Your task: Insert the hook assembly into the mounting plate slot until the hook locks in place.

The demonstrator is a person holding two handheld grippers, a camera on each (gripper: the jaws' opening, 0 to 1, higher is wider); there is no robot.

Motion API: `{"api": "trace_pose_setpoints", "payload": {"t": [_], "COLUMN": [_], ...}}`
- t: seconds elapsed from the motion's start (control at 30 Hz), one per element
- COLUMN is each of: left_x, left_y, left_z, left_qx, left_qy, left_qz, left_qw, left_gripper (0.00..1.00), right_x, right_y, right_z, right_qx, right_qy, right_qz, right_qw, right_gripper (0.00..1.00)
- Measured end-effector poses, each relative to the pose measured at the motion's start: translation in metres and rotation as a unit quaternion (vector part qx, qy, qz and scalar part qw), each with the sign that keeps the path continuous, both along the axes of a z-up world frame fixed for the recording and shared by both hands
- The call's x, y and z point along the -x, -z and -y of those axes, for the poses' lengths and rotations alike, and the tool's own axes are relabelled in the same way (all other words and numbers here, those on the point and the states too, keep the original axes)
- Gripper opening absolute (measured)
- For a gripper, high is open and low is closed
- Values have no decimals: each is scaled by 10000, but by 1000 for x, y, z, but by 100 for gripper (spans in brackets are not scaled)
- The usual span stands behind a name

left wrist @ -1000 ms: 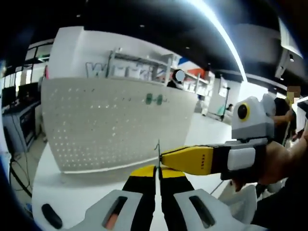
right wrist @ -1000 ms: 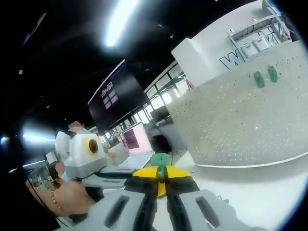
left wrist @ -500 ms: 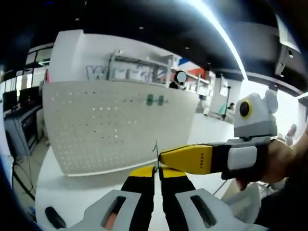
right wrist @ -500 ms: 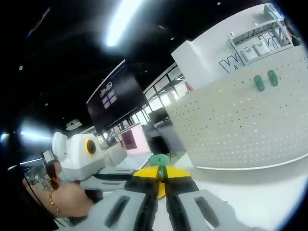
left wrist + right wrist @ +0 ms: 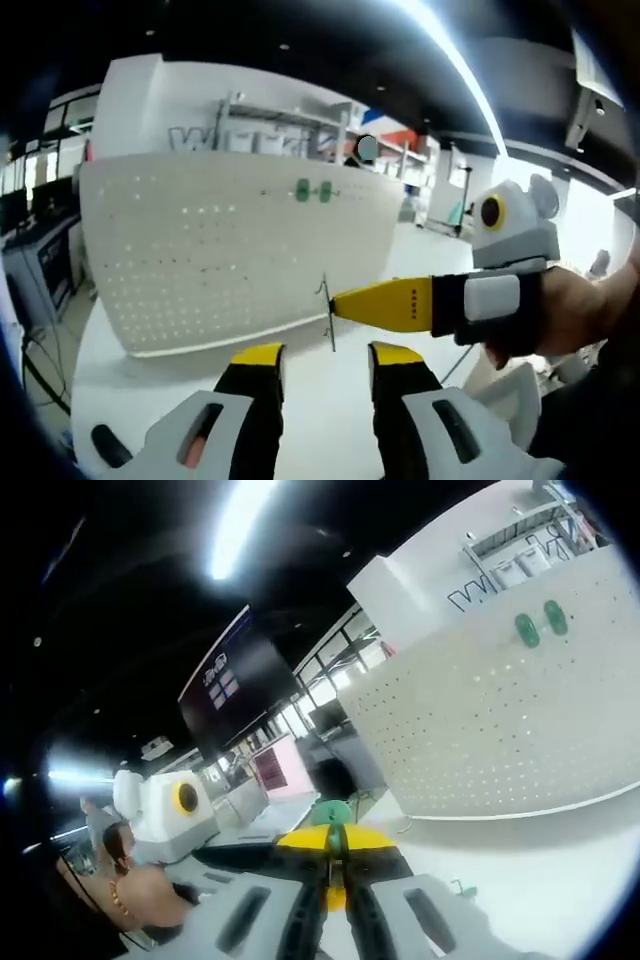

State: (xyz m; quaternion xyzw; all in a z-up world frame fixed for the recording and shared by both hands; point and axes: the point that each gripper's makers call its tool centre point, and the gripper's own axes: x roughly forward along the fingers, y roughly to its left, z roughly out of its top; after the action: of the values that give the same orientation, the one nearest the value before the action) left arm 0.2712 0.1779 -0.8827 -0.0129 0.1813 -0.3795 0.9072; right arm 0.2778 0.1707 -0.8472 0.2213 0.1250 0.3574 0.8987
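A white pegboard [image 5: 230,250] stands upright on the table, with two green pieces [image 5: 313,190] mounted near its top edge. My left gripper [image 5: 327,355] is open, its yellow-tipped jaws apart below a thin wire hook [image 5: 328,318]. The right gripper [image 5: 336,304] reaches in from the right and pinches that wire at its yellow tip. In the right gripper view the right gripper [image 5: 333,832] is shut on the hook's green end [image 5: 332,812], and the pegboard [image 5: 500,730] with its green pieces [image 5: 535,627] rises at the right.
The white table [image 5: 200,400] runs in front of the board, with a dark oblong object [image 5: 107,445] at its near left. A small green part [image 5: 458,888] lies on the table before the board. A hand [image 5: 140,895] is at the lower left. Shelving and a dark screen [image 5: 240,695] stand behind.
My left gripper has opened and let go of the wire hook. The right gripper still holds the hook, at about the same spot before the board.
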Motion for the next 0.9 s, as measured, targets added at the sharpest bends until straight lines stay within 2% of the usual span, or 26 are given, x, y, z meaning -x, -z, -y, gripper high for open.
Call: {"api": "trace_pose_setpoints", "payload": {"t": [0.03, 0.07, 0.17, 0.37, 0.67, 0.8, 0.9], "left_x": [2, 2, 3, 5, 7, 9, 10], "left_y": [-3, -5, -7, -14, -16, -15, -17], "left_z": [3, 3, 4, 7, 14, 15, 15], "left_qx": [205, 267, 145, 108, 298, 289, 268], "left_qy": [51, 57, 114, 179, 229, 236, 267], "left_qz": [-113, -121, -51, 6, 32, 10, 58], "left_qw": [9997, 9996, 9998, 9998, 9993, 9993, 9993], "left_gripper": [47, 53, 64, 79, 95, 100, 100], "right_x": [-2, -4, -8, -13, -13, -14, -15], "right_y": [-1, -2, -7, -7, -4, -3, -3], "right_z": [2, 6, 10, 18, 19, 20, 21], "right_qx": [54, 246, 129, 239, 518, 577, 605], "right_qy": [45, 108, 109, 165, 176, 198, 228], "right_qz": [55, 226, 206, 275, 430, 463, 493], "right_qw": [10000, 9994, 9996, 9992, 9976, 9971, 9967], "right_gripper": [1, 1, 1, 1, 1, 1, 1]}}
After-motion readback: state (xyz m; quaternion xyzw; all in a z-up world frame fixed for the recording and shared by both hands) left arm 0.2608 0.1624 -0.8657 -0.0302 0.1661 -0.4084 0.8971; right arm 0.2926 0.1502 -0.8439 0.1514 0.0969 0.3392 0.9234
